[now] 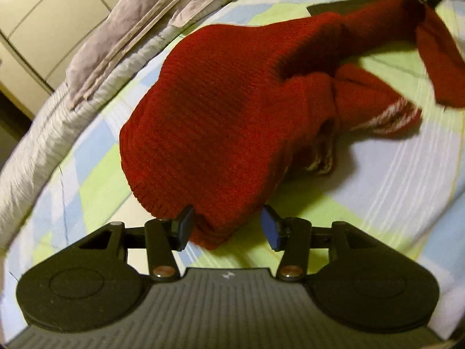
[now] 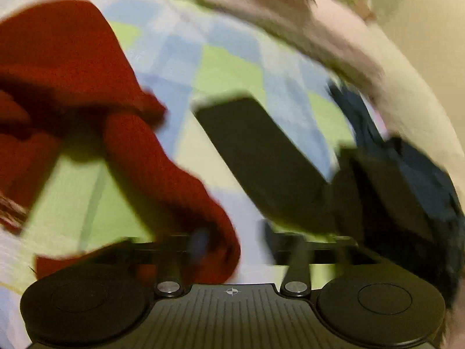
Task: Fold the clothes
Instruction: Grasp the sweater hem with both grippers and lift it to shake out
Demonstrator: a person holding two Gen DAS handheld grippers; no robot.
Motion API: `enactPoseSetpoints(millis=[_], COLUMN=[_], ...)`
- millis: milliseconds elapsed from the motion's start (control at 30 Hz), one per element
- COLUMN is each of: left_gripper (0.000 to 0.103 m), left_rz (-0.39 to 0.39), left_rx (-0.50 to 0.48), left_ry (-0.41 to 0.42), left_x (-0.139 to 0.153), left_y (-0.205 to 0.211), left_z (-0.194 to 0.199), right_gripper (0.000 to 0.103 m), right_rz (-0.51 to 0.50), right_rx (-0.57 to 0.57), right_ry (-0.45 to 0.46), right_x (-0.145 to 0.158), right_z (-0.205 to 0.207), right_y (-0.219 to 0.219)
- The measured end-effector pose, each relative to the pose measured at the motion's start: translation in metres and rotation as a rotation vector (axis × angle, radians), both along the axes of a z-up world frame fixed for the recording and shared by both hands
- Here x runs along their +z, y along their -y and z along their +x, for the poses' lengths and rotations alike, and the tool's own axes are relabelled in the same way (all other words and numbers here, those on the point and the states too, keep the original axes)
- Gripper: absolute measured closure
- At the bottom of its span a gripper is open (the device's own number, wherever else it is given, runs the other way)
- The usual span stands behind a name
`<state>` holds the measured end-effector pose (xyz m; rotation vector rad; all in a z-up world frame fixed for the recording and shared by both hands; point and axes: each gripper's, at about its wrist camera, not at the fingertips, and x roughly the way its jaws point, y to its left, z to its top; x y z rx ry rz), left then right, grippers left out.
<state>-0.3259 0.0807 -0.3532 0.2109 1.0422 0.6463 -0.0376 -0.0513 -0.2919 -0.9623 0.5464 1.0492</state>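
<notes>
A red knitted sweater [image 1: 226, 110] lies bunched on the checked bedsheet [image 1: 377, 180]; one striped cuff [image 1: 386, 116] shows at the right. My left gripper [image 1: 228, 226] is open, its pads either side of the sweater's near hem, which lies between them. One sleeve [image 1: 377, 20] stretches up to the far right, where a dark gripper shape holds it. In the blurred right wrist view the red sleeve [image 2: 174, 180] runs down between the fingers of my right gripper [image 2: 232, 244]; the jaws look apart, but the blur hides the grip.
A pale quilt [image 1: 43, 133] and a pinkish folded cloth [image 1: 130, 29] lie along the bed's left edge. A black flat object [image 2: 261, 160] and dark clothing [image 2: 421, 180] lie on the sheet at the right. White cupboard doors [image 1: 35, 14] stand beyond.
</notes>
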Motion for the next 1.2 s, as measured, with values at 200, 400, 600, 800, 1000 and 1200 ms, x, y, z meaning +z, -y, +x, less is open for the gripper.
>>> enactPoseSetpoints(millis=[200, 400, 600, 800, 1000, 1200], left_gripper=[0.056, 0.093, 0.089, 0.056, 0.090, 0.091], left_rz=[0.112, 0.123, 0.133, 0.207, 0.279, 0.469], left_rx=[-0.034, -0.028, 0.050, -0.020, -0.085, -0.034], left_ry=[-0.045, 0.061, 0.225, 0.168, 0.118, 0.203], left_x=[-0.021, -0.015, 0.024, 0.003, -0.018, 0.031], left_y=[0.001, -0.010, -0.031, -0.029, -0.028, -0.044], left_z=[0.008, 0.003, -0.014, -0.007, -0.001, -0.016], right_gripper=[0.038, 0.047, 0.092, 0.087, 0.088, 0.098], right_rz=[0.058, 0.151, 0.250, 0.180, 0.248, 0.379], right_rx=[0.334, 0.592, 0.563, 0.520, 0.497, 0.419], right_ry=[0.099, 0.113, -0.066, -0.056, -0.014, 0.085], right_x=[-0.031, -0.051, -0.021, -0.032, -0.030, 0.001], right_z=[-0.041, -0.042, -0.027, -0.027, -0.026, -0.029], right_y=[-0.031, -0.064, -0.077, -0.082, -0.079, -0.072])
